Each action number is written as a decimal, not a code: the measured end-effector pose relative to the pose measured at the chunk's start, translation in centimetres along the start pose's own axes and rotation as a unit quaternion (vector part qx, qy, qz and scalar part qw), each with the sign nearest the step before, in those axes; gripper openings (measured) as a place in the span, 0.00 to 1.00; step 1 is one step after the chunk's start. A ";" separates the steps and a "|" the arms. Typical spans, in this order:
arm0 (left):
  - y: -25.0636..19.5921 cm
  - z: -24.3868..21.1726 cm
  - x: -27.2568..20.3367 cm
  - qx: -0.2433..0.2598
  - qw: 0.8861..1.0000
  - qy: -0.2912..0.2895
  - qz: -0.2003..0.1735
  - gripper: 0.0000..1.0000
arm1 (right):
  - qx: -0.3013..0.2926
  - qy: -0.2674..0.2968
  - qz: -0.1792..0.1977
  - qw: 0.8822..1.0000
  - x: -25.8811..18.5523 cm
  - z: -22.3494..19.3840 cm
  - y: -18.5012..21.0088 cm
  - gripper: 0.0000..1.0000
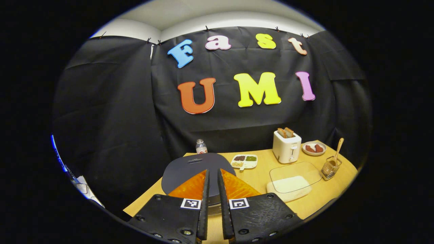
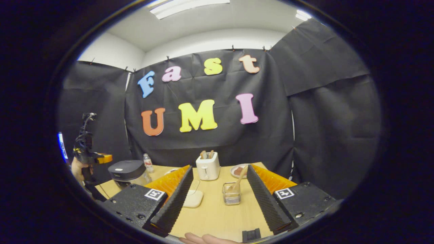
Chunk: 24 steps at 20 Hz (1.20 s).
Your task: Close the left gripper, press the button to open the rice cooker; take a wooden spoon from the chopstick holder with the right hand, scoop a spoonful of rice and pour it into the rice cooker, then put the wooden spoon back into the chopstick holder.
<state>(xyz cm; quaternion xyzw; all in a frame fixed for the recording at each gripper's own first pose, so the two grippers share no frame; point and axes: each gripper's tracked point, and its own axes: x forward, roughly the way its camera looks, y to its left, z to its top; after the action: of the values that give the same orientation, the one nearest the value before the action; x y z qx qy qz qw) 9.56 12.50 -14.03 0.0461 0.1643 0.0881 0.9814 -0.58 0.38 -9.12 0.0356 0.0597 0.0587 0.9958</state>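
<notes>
Left gripper, fingers nearly clenched on nothing, hovers with the lidded rice cooker directly at twelve o'clock; right gripper, fingers released, frames the wooden spoon leaning in the chopstick holder.

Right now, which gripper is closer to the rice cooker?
Left. The left gripper hovers just above the rice cooker lid; the right gripper points at the chopstick holder, well away.
</notes>
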 end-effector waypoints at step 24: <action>3.3 -6.4 4.5 -0.061 0.980 0.189 0.024 0.01 | 0.003 0.046 0.026 0.999 0.5 -4.8 0.2 1.00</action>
<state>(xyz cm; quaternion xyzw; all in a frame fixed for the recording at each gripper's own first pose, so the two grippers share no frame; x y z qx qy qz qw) 11.09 16.95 -21.05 -0.0272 0.3403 0.1286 0.9311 -0.72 0.95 -13.87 0.0369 0.1050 0.0856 0.9901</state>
